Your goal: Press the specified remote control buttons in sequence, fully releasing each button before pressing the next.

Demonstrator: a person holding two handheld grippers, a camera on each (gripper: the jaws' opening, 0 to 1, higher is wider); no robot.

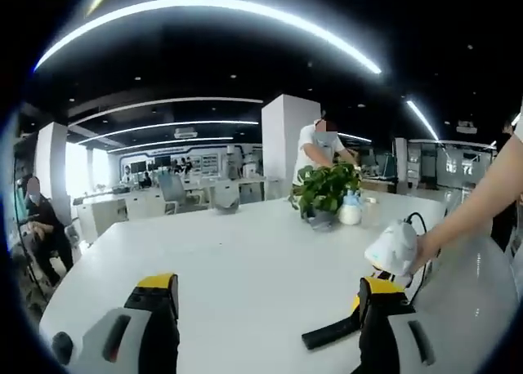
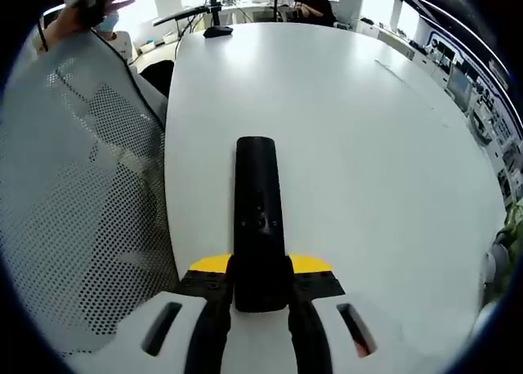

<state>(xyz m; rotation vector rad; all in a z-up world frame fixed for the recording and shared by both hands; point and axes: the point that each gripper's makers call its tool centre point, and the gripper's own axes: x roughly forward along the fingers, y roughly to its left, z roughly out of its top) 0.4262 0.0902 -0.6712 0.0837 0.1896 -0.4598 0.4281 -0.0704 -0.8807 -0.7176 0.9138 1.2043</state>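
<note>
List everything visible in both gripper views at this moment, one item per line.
remote control: one, black, on the white table, near end between the right gripper's jaws
potted plant: one, green, far side of table
white bottle: one, beside the plant
mesh chair back: one, white, at the table edge
people: several, in the background office
left gripper: yellow-tipped jaws apart, above the table
right gripper: yellow-tipped jaws on the remote

The table (image 2: 351, 145) is plain white. The remote (image 2: 258, 219) is black, clamped in the right gripper (image 2: 260, 282), white with yellow-and-black tips. The left gripper (image 1: 270, 309) has the same colours. The plant (image 1: 325, 188) is green. The chair mesh (image 2: 73, 211) is white with dark dots.
</note>
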